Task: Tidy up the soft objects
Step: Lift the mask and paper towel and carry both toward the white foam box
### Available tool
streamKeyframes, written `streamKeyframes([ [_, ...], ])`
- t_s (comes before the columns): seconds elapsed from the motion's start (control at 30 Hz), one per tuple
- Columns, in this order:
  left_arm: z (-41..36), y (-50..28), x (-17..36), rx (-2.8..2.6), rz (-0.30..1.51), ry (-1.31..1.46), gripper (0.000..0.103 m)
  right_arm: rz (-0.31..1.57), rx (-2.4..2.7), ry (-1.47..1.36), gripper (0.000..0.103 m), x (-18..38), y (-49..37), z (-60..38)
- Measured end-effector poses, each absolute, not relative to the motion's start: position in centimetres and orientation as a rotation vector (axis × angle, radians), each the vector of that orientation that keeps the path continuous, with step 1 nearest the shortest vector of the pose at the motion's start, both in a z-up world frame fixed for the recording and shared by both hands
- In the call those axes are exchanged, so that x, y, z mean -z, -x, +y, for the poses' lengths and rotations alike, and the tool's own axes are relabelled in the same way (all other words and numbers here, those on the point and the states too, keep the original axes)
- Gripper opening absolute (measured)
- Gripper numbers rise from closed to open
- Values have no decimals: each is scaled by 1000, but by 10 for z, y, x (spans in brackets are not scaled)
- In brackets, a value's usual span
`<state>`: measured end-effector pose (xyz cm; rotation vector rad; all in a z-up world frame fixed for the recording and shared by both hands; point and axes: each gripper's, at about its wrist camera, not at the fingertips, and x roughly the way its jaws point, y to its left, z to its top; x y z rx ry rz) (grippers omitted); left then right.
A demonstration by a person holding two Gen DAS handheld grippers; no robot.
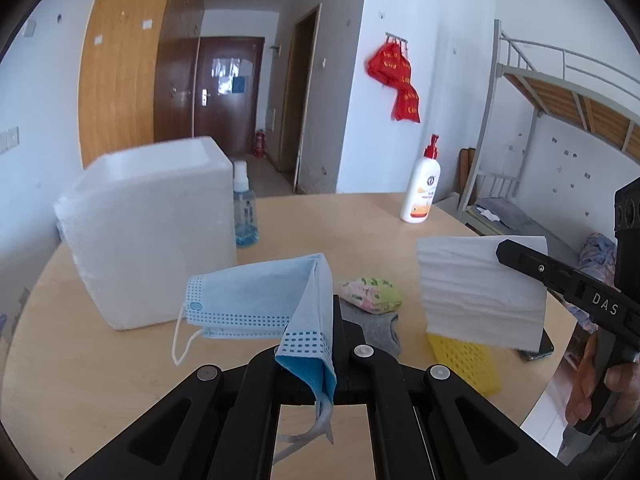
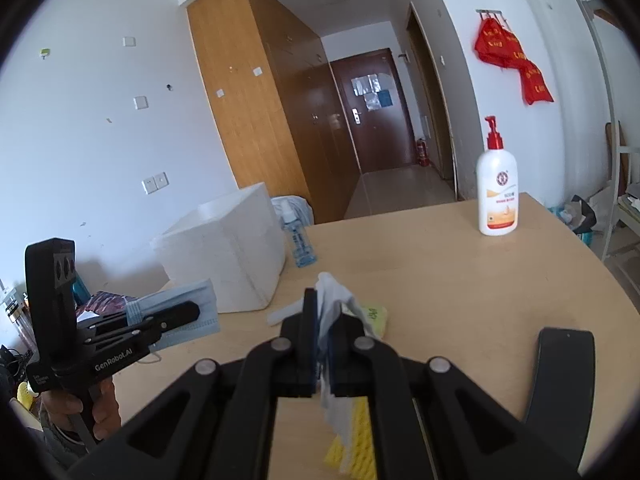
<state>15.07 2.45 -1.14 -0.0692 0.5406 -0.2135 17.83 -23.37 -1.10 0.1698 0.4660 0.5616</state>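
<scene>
Blue mask (image 1: pixel 256 300) hangs from our left tool (image 1: pixel 320 344), clamped shut on one fold above the tabletop (image 1: pixel 360 232). Our right tool (image 2: pixel 320 340) is closed on a white tissue (image 1: pixel 480 288). Both grips are thin, so either piece could slip and fall. We cannot see inside the foam box (image 1: pixel 148 232); socks (image 1: pixel 372 292) lie nearby.

Matt wood-look table (image 1: pixel 360 232), soft pleated blue mask (image 1: pixel 248 300) (non-woven cloth), glossy plastic lotion bottle (image 1: pixel 420 192).
</scene>
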Motion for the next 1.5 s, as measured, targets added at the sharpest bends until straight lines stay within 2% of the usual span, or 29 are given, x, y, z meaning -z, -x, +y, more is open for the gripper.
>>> streamKeyframes([
  [0.77,35,-53,-38,58,340,32,2,316,-693,-140,6,-24,-119,-214],
  [1.5,67,-35,-46,-69,334,43,2,293,-830,-114,6,-37,-115,-171],
])
